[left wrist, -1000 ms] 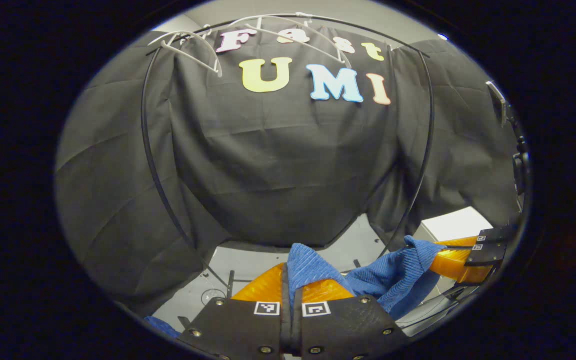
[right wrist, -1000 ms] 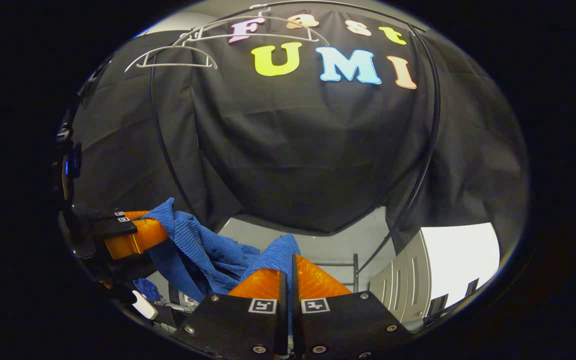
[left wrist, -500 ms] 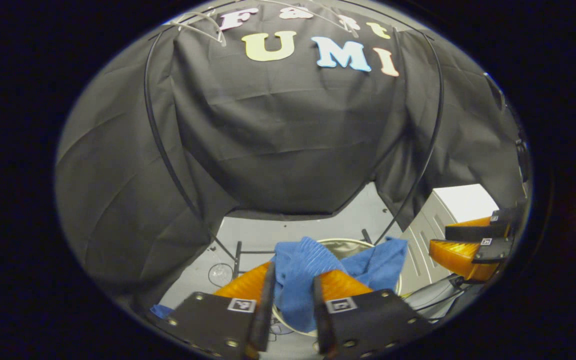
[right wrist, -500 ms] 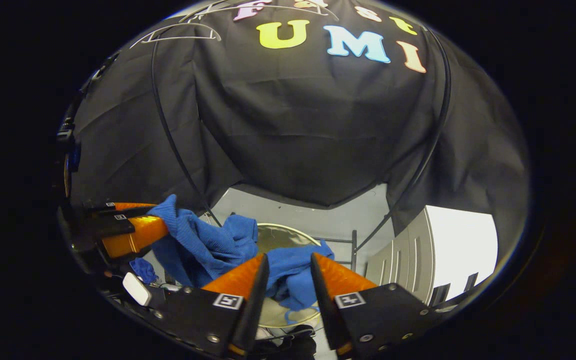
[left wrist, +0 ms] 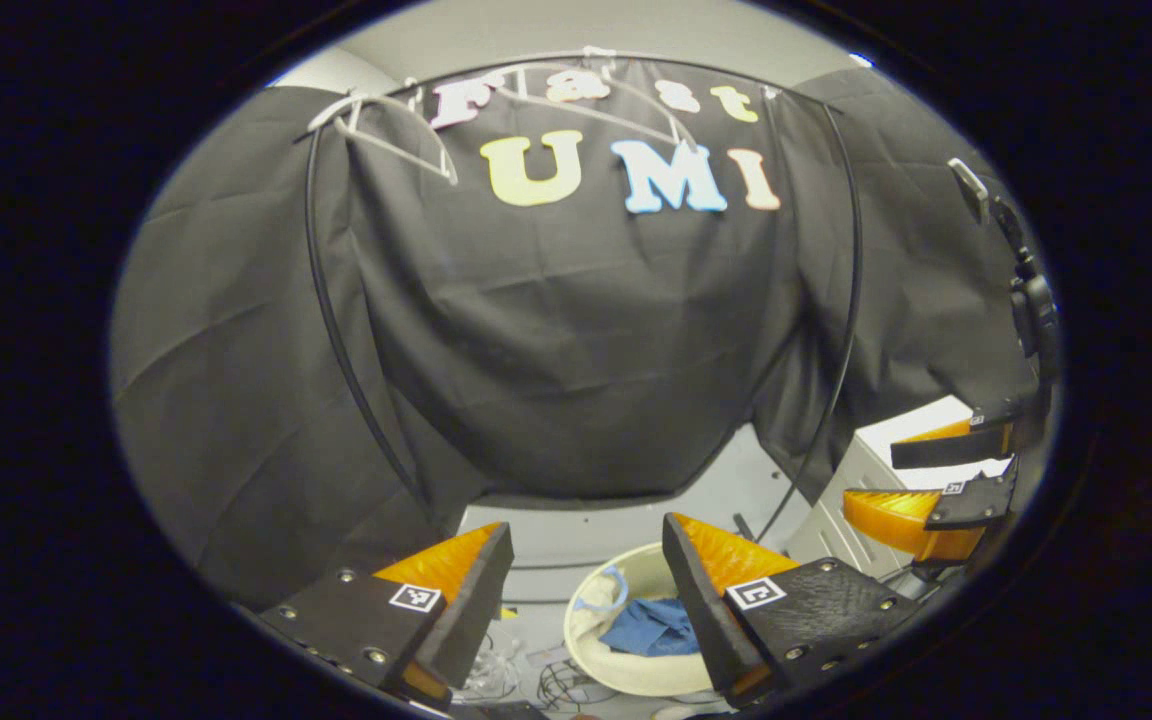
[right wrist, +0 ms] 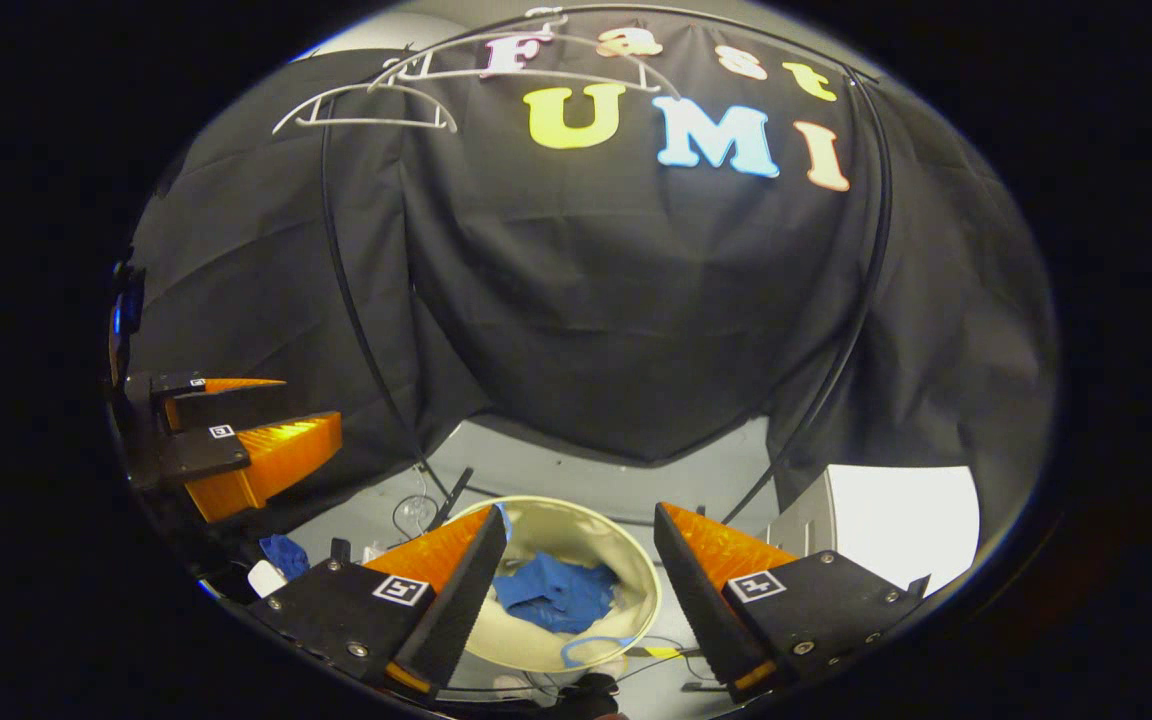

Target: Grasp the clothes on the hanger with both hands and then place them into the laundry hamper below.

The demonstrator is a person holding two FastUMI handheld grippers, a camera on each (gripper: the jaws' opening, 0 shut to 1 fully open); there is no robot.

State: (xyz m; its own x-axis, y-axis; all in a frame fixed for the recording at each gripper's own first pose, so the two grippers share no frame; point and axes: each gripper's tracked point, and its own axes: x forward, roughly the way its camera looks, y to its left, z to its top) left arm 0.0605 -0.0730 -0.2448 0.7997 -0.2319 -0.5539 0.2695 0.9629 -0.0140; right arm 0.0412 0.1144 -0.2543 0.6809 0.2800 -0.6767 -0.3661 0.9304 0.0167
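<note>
Both grippers, left gripper [left wrist: 586,585] and right gripper [right wrist: 581,570], hang spread and empty while the blue clothes [right wrist: 554,592] lie inside the hamper [right wrist: 636,560] at lower centre, so the task looks finished.

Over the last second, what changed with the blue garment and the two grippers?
Both let go: the left gripper and right gripper, shut on the blue garment a second ago, now stand open, and it has dropped into the hamper. The white hangers stayed on the rail.
</note>
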